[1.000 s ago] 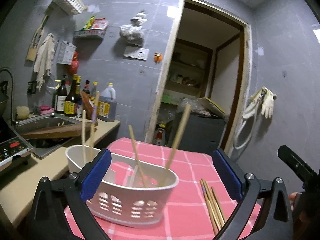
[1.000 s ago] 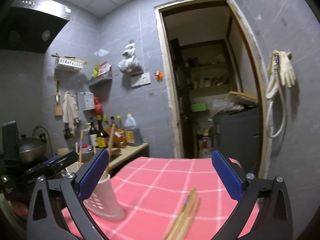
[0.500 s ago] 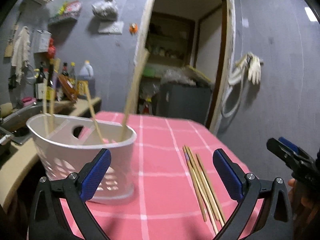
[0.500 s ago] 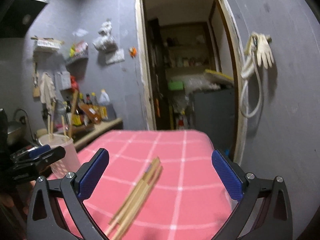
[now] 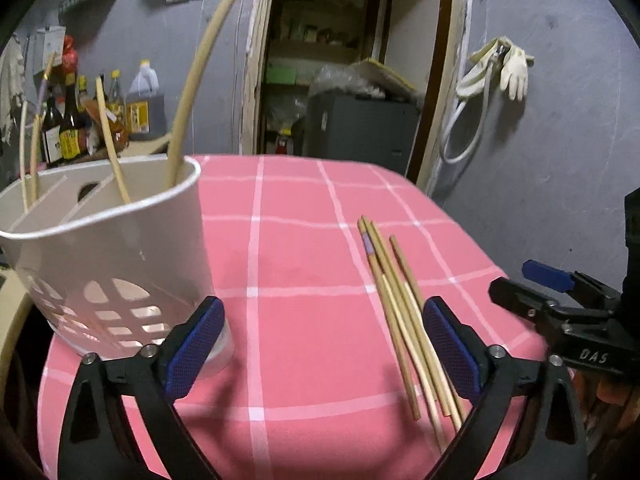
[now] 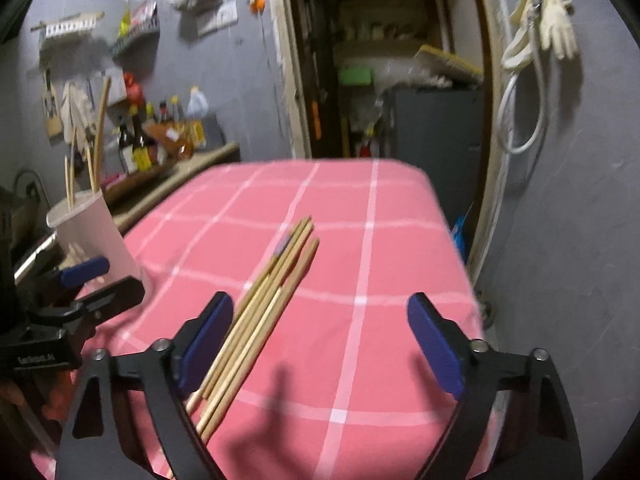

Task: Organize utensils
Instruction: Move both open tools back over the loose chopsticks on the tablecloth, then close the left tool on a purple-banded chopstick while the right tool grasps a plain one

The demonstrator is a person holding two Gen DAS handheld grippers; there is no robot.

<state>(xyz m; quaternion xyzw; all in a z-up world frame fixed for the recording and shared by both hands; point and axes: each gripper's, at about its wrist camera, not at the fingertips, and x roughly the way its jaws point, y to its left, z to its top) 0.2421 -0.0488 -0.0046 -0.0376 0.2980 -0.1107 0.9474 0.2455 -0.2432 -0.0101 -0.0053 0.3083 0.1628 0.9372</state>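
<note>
Right tool narrowing but gaping, empty, nearing loose wooden chopsticks on pink checked desk; left tool wide, empty; should centre bundle between pads before squeezing.

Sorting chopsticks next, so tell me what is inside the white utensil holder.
The white utensil holder has dividers and a few chopsticks standing tilted in it, tops above the rim. Its wall hides their lower ends and whatever lies at the bottom.
</note>
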